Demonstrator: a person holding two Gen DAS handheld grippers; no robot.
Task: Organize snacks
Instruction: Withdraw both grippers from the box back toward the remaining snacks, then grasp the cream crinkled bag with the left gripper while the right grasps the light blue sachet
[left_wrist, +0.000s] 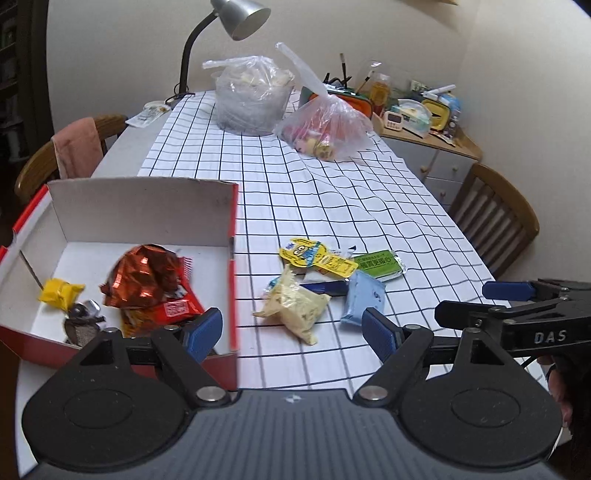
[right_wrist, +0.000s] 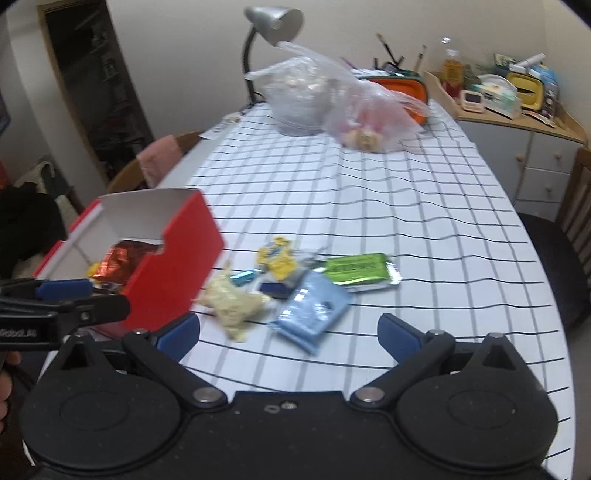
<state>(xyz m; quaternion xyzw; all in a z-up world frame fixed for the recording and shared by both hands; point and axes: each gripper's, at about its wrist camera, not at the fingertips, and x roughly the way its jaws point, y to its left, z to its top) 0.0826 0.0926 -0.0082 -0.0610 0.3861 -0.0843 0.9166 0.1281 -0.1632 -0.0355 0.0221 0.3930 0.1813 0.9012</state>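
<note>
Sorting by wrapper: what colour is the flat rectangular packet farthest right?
Green packet, clearest in the left wrist view.

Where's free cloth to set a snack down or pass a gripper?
Free: the checked cloth between the loose snacks and the plastic bags, and the near strip in front of both open grippers. Crowded: beside the red box, where the cream packet, blue packet and green packet cluster.

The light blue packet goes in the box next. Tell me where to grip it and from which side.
Grip the light blue packet across its narrow width, mid-body, coming from above with the right gripper, whose jaws are open just short of it. It lies flat on the tablecloth, so its long side edges are likely the only catchable faces; its far end touches the green packet.
</note>
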